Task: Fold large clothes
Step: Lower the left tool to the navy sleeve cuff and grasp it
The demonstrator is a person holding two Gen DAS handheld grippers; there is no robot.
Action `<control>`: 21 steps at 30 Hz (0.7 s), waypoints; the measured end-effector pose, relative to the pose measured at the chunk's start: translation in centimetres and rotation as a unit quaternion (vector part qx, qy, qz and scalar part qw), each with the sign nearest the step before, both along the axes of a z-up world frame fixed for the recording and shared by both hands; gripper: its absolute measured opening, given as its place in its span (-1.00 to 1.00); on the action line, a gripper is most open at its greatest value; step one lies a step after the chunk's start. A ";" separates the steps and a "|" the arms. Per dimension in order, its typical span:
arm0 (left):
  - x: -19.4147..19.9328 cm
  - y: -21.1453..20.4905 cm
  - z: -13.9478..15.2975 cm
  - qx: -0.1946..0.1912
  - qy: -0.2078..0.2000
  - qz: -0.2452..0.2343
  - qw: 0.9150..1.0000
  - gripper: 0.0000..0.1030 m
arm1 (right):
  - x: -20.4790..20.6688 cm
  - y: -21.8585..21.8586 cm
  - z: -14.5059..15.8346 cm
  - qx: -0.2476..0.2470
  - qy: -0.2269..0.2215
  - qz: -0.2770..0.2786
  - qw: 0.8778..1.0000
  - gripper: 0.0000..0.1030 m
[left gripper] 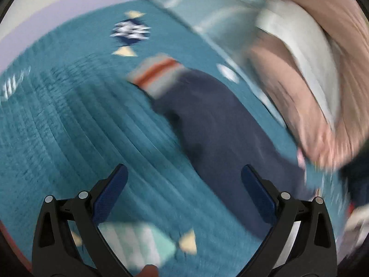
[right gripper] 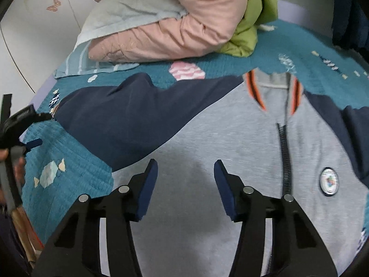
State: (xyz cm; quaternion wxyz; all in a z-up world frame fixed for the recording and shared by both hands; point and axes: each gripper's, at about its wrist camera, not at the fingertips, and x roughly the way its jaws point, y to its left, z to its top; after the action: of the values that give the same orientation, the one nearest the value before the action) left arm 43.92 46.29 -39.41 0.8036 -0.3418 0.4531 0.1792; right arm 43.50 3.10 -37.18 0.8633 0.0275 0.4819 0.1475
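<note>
A grey zip jacket (right gripper: 207, 143) with navy sleeves lies spread flat, front up, on a teal quilted bedspread (right gripper: 66, 168). Its collar has orange stripes (right gripper: 256, 90) and its chest bears a round badge (right gripper: 328, 181). My right gripper (right gripper: 185, 173) is open and empty just above the grey body. One navy sleeve (right gripper: 120, 120) stretches left; in the blurred left wrist view that sleeve (left gripper: 219, 124) ends in a striped cuff (left gripper: 159, 76). My left gripper (left gripper: 184, 177) is open and empty over the bedspread beside the sleeve. It also shows at the right wrist view's left edge (right gripper: 25, 124).
A pile of pink quilted bedding (right gripper: 175, 32), a pale pillow (right gripper: 124, 11) and green cloth (right gripper: 256, 23) lies at the head of the bed, beyond the jacket. A white wall (right gripper: 30, 34) stands left. Dark cloth (right gripper: 348, 18) hangs at the far right.
</note>
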 end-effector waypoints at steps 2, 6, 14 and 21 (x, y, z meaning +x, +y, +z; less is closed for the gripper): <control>0.7 2.4 -0.8 -0.021 -0.002 0.041 0.999 0.91 | 0.2 0.4 -0.6 -0.001 0.002 0.003 1.000 -0.14; 2.5 4.8 -1.4 -0.035 -0.008 0.067 0.997 0.91 | 0.6 0.9 -1.9 0.003 0.010 0.006 1.000 -0.14; 5.5 5.6 -0.9 -0.014 -0.007 0.068 0.998 0.76 | 1.0 0.9 -2.8 0.015 0.018 0.007 1.000 -0.14; 7.2 4.9 -1.8 -0.006 0.015 0.037 0.999 0.18 | 1.2 0.8 -2.8 0.018 0.016 0.009 1.000 -0.14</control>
State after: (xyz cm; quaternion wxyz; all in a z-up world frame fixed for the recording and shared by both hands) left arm 51.09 51.17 -41.17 0.7874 -0.3605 0.4530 0.2116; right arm 44.71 3.90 -40.00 0.8535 0.0411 0.4930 0.1638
